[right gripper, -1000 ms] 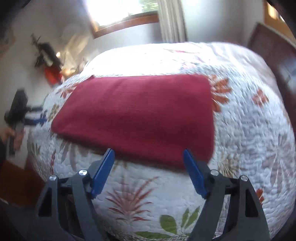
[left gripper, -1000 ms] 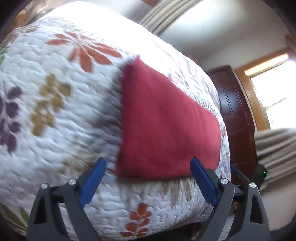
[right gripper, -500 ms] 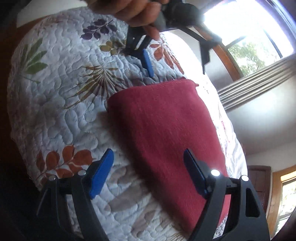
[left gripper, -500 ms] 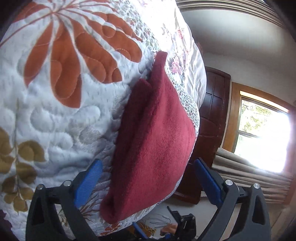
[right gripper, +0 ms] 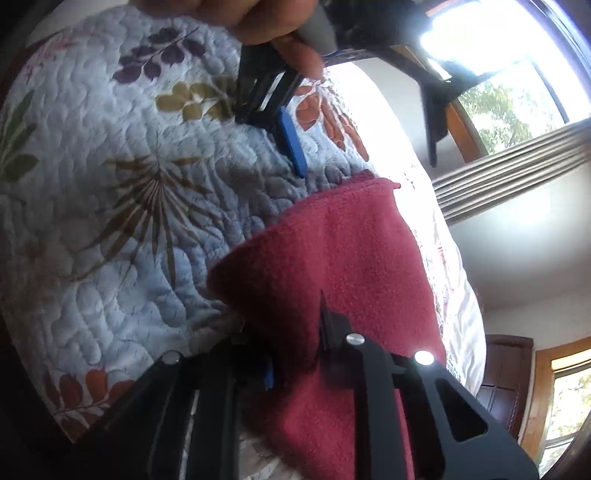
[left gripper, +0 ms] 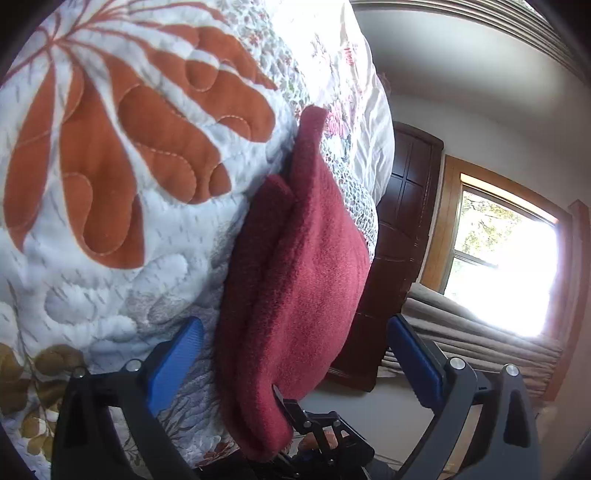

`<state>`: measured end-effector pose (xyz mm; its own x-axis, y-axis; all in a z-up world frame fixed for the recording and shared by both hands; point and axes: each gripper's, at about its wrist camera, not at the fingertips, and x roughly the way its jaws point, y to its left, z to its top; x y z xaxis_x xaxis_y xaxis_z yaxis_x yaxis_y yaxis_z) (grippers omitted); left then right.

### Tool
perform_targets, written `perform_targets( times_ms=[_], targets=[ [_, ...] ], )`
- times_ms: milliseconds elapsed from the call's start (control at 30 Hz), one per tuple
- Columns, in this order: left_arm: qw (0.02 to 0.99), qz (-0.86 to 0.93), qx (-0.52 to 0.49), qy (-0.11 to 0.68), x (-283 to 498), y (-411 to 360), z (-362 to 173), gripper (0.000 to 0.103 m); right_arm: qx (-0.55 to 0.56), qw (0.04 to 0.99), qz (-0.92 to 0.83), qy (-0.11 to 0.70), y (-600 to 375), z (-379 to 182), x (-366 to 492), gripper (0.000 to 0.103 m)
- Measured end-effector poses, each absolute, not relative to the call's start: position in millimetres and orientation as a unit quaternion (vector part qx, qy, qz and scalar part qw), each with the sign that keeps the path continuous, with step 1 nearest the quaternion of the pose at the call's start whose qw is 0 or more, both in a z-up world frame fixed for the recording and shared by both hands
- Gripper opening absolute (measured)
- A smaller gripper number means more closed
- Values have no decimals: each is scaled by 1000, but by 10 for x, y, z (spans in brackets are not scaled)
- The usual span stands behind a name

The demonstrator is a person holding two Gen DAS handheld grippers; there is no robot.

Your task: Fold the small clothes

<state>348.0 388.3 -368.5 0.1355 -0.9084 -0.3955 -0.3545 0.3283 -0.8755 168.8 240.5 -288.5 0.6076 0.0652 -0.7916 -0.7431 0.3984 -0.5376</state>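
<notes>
R claw (right gripper: 295,354) clamped 1 cloth (right gripper: 343,258).

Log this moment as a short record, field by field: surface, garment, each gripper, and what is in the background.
surface: quilt, white with orange, purple and olive leaf prints
garment: red cloth, fleecy, already folded into layers, lying on the quilt
left gripper: open, blue pads on either side of one end of the cloth, not clamped
right gripper: shut on the near edge of the cloth
hand: holds the left gripper's handle, seen from the right wrist
background: window, dark wooden door, curtain
</notes>
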Motion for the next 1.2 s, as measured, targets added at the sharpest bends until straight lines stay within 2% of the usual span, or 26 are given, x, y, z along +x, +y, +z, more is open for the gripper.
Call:
perform_targets(
  times_ms=[200,433,533,600,633,667,700,1200],
  targets=[
    [520,-264,-520,624,3569,3640,-3757,99,-409,792,270,363,2185,-2425,1799,14],
    [515,-276,-520,623,3778,3402,-3760,98,-376,807,269,366,2105,-2310,1905,13],
    [517,-270,-512,630,3857,3366,-3712,81,-368,812,267,367,2056,-2288,1892,12],
    [521,-269,-506,633,3876,3370,-3676,56,-361,816,264,365,2037,-2272,1915,12],
    [522,-268,-505,633,3882,3379,-3663,50,-357,818,263,366,2030,-2281,1913,12],
    [523,-267,-503,634,3846,3400,-3651,37,-352,820,262,367,2018,-2260,1908,12],
    [525,-266,-501,635,3826,3410,-3632,30,-348,822,261,367,2005,-2245,1914,12],
    [565,-283,-476,612,3794,3314,-3098,24,-311,850,235,354,1754,-1845,1834,12]
  ],
)
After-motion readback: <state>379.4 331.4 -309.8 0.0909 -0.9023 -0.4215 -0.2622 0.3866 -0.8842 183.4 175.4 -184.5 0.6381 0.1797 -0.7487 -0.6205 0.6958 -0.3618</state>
